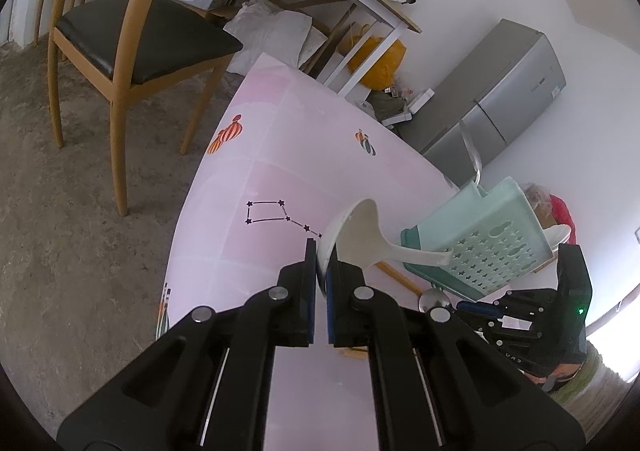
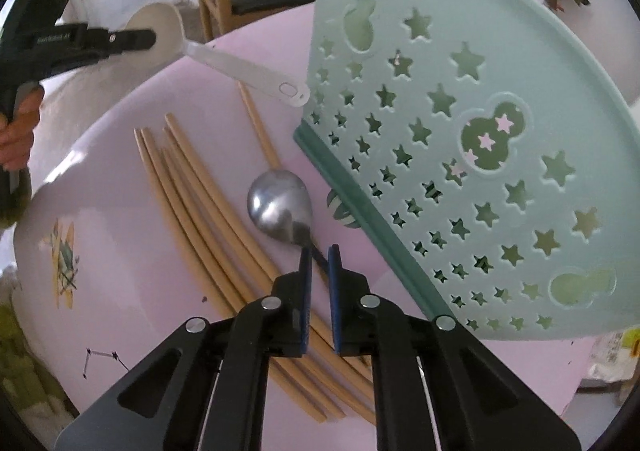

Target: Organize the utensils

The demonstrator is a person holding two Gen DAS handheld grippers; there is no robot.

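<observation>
My left gripper (image 1: pixel 322 247) is shut on the bowl of a white rice paddle (image 1: pixel 360 231), held above the pink table (image 1: pixel 260 171). The paddle's handle (image 2: pixel 248 71) ends right at the wall of the mint star-holed basket (image 2: pixel 460 131), which also shows in the left wrist view (image 1: pixel 480 243). A metal spoon (image 2: pixel 280 207) lies bowl-down beside the basket. My right gripper (image 2: pixel 318 251) points steeply down, and its pads sit against the spoon's thin handle. Several tan chopsticks (image 2: pixel 200 203) lie to the spoon's left. A metal spoon (image 1: pixel 470 151) stands in the basket.
A person's hand (image 2: pixel 18 131) holds the left gripper's grip. A wooden chair (image 1: pixel 140 39) stands beyond the table's left edge, and a grey cabinet (image 1: pixel 500 91) behind the basket. A white spoon (image 1: pixel 560 233) pokes out of the basket's far side.
</observation>
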